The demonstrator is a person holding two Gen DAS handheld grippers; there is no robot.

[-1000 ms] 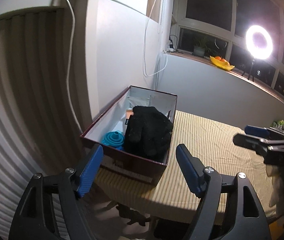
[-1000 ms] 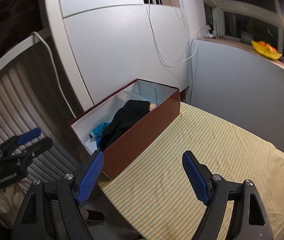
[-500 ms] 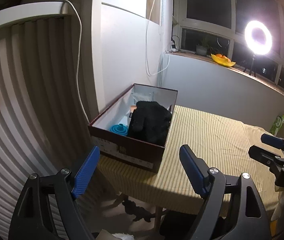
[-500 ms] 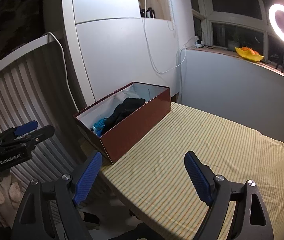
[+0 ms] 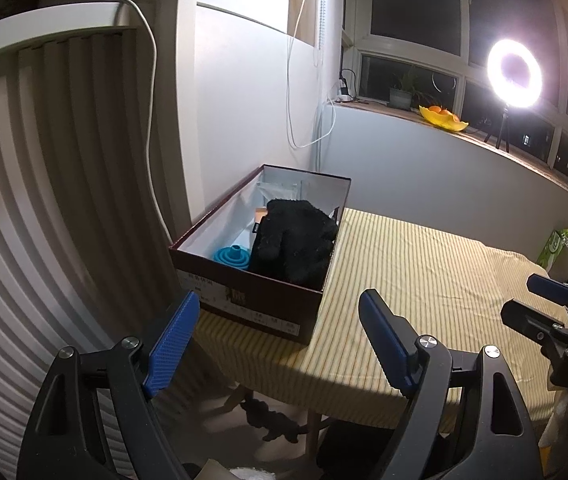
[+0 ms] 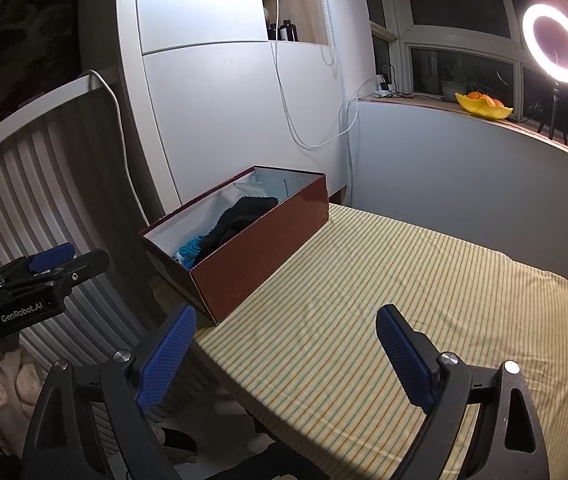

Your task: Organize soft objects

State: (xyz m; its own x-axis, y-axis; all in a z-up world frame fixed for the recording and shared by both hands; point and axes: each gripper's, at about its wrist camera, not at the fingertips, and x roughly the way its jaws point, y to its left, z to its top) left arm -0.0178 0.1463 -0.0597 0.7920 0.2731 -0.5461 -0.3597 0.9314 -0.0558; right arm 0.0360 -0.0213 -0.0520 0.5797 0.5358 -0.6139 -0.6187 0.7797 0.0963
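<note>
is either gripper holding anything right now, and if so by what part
Nothing is held. The left gripper is open and empty; the right gripper is empty, its jaws opening. The black glove lies in the box.

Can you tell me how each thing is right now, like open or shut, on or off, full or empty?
Shoebox: open, no lid, things inside.
Black glove: lying in the shoebox.
Blue funnel: squashed flat, in the shoebox.
Ring light: on.
Left tool: open, empty.
Right tool: opening, empty.
</note>
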